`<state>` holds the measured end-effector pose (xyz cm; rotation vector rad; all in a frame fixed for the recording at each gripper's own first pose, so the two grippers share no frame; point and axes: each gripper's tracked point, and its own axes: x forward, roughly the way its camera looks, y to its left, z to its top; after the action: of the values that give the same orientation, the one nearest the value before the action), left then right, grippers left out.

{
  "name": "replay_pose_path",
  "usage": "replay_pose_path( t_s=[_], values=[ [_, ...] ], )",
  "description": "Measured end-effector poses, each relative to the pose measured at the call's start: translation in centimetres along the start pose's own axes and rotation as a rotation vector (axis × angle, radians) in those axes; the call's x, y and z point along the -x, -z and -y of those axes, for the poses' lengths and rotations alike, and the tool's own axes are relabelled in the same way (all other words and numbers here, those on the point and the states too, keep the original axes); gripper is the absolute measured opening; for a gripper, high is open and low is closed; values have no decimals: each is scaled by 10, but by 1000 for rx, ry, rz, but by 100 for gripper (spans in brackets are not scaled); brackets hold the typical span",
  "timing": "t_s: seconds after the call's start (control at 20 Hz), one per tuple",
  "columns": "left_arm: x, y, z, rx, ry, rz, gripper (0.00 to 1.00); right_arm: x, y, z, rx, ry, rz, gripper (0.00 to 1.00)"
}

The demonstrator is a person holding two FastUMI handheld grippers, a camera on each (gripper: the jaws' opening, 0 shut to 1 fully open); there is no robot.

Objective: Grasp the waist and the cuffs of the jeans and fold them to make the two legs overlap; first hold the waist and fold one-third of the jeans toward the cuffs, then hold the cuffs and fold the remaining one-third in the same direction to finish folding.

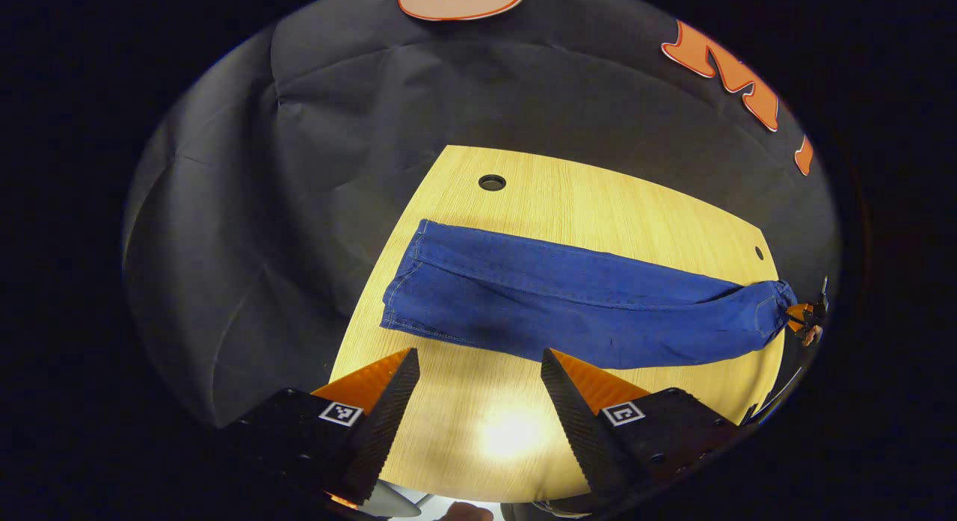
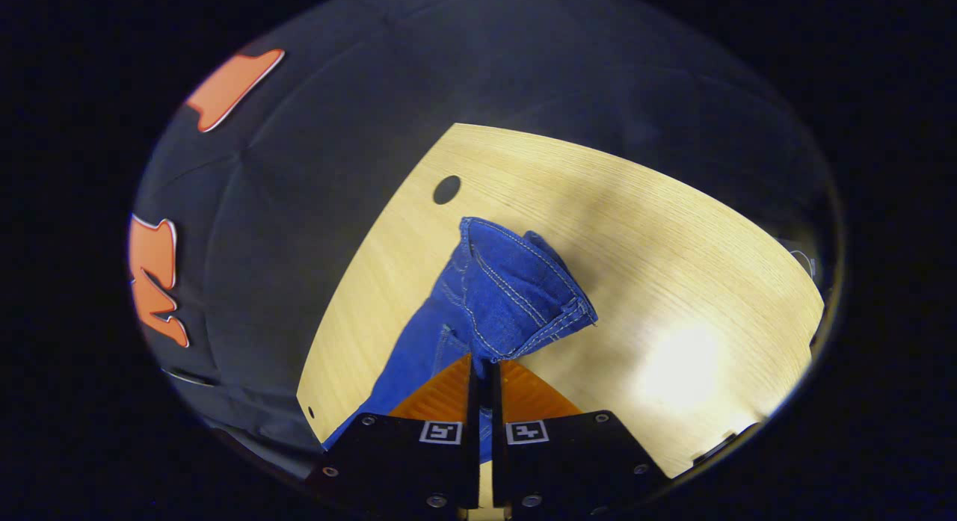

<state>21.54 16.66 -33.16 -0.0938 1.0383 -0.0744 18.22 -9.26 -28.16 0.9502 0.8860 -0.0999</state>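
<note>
Blue jeans (image 1: 568, 300) lie stretched across the wooden table (image 1: 598, 199), legs overlapped, with the cuff end (image 1: 410, 282) at the left in the left gripper view. My left gripper (image 1: 478, 365) hovers open above the table's near side, just short of the jeans, nothing between its fingers. At the far right of that view the other gripper (image 1: 806, 319) pinches the bunched waist end. In the right gripper view, my right gripper (image 2: 484, 365) is shut on the denim, and the waistband (image 2: 516, 289) folds up in a heap just beyond the fingertips.
The table has a round cable hole (image 1: 491, 182) near its back edge and a small hole (image 1: 759, 252) at the right. The same cable hole (image 2: 446, 189) lies beyond the jeans in the right gripper view. Black cloth wall surrounds the table.
</note>
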Motion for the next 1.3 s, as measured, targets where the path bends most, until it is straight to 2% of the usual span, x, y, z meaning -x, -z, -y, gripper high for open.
replay_pose_path(
  t_s=[0.35,0.65,1.05,1.3],
  values=[
    [-14,5,-25,31,36,-7,100,28,38,-71,83,-74,16,5],
    [-28,11,-52,71,44,-29,100,36,95,-139,206,-153,-30,5],
    [-52,15,-76,99,70,-44,99,37,160,-196,290,-231,-97,6],
    [-59,15,-85,106,88,-54,99,30,203,-221,329,-238,-146,6]
  ],
)
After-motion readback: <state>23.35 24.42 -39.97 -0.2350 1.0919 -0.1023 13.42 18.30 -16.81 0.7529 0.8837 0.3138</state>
